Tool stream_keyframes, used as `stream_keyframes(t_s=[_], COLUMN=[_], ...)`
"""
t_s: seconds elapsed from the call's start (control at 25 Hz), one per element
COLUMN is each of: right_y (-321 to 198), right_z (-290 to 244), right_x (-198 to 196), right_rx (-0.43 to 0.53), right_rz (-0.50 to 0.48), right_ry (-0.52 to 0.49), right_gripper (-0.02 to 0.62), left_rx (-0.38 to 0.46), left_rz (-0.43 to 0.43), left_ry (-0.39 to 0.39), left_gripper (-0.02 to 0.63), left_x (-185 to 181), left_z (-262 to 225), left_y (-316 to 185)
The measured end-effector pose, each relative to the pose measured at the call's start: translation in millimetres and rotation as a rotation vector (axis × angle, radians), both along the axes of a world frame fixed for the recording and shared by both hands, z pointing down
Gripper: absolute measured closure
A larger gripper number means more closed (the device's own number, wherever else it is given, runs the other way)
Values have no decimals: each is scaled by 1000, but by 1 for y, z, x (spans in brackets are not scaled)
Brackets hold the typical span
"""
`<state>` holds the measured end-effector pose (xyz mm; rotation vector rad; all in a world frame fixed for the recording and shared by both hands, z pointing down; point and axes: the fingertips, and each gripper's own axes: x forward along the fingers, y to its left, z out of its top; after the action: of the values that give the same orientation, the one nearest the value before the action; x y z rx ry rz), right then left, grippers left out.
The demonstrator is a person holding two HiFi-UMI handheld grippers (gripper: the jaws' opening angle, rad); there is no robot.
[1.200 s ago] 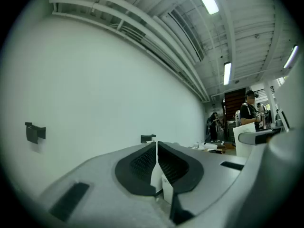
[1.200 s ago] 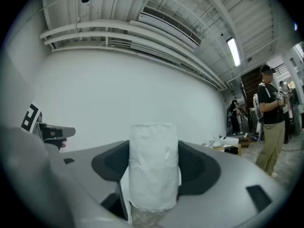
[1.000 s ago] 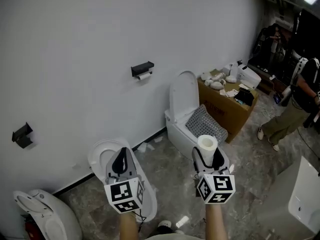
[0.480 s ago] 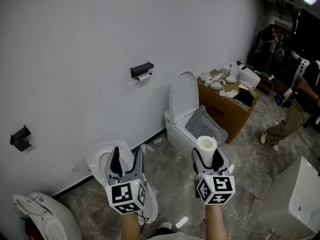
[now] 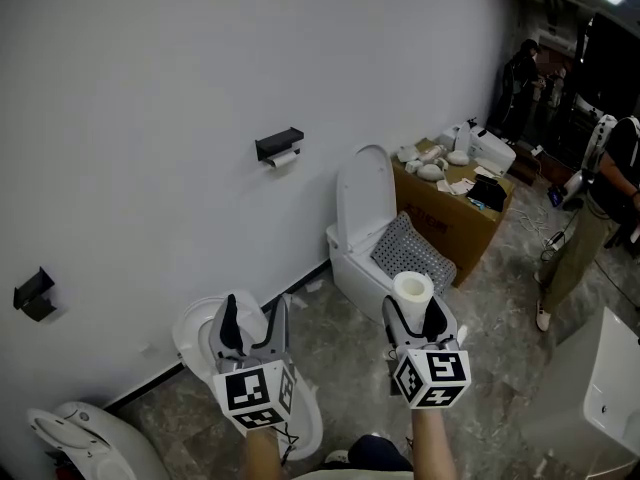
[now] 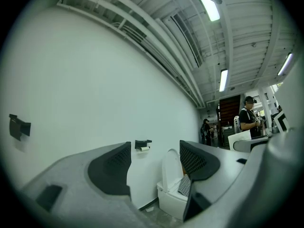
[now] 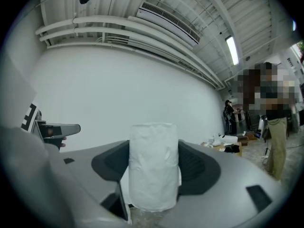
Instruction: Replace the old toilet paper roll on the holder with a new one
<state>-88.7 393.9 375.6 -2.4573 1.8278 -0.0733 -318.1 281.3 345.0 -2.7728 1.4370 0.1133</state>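
A black paper holder hangs on the white wall, with a thin, nearly used-up old roll under it. The left gripper view shows the same holder far off between the jaws. My left gripper is low in the head view, well short of the wall. Its jaws are opening and nothing is between them. To its right, my right gripper is shut on a full white new roll standing upright. That roll fills the gap between the pads in the right gripper view.
A white toilet with its lid up stands right of the holder, beside a cardboard box piled with small items. Another toilet bowl lies under my left gripper. A second black holder is far left. A person stands at right.
My left gripper's jaws went from shut to wide apart. Both grippers edged toward the wall. The person at the right stepped along the floor.
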Motion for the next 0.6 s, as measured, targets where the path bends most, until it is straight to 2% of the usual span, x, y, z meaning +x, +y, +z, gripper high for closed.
stream_keyframes(t_s=[0.28, 0.6], right_y=[-28, -86], right_z=[6, 12], right_x=[14, 55], right_rx=[-16, -22], right_rz=[-1, -39], right_ry=[-8, -13], right_gripper=[303, 303], left_rx=[-15, -23], left_rz=[4, -33], left_ry=[-12, -25], left_gripper=[305, 305], left_x=[16, 54], left_z=[8, 16], left_y=[-29, -81])
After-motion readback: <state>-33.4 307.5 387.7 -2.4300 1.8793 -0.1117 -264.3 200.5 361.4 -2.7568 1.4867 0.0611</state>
